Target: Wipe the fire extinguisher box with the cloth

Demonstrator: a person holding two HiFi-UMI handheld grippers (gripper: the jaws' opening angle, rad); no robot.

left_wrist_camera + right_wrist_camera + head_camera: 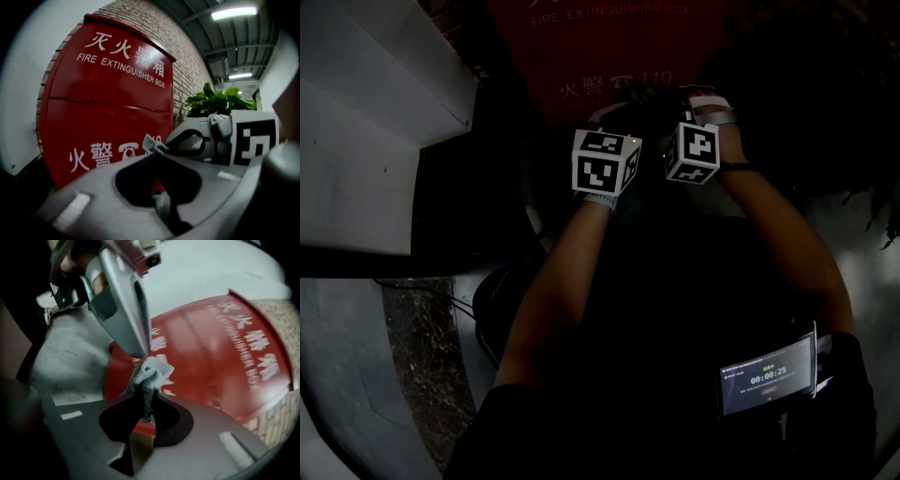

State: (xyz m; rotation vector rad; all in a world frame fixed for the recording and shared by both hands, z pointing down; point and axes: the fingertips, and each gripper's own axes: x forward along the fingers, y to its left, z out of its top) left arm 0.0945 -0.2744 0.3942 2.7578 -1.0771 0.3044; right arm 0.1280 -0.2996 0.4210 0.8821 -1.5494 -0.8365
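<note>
Facing the red fire extinguisher box [108,93], we hold both tools up to its front panel. Our left gripper [153,151] has its fingers [89,192] closed on a scrap of the grey cloth [150,373]. The scrap pokes out at their tips, just in front of the white characters on the lower half of the box. Our right gripper [143,397] also has its fingers [215,427] closed, pinching the same cloth, and its bunched knitted end stands up above them against the red panel. The two grippers meet tip to tip at the cloth, close in front of the box; we cannot tell whether the cloth touches the panel.

The head view is dark. There the left marker cube [605,161] and the right marker cube [692,150] sit side by side just below the box's lettering, near each other but apart. In the left gripper view a brick wall [187,56] rises behind the box and to its right. A green plant [218,101] shows beyond the box's right edge, and a ceiling light [233,12] glows high above that side. A small lit screen [766,375] sits on our right forearm, well back from the box.
</note>
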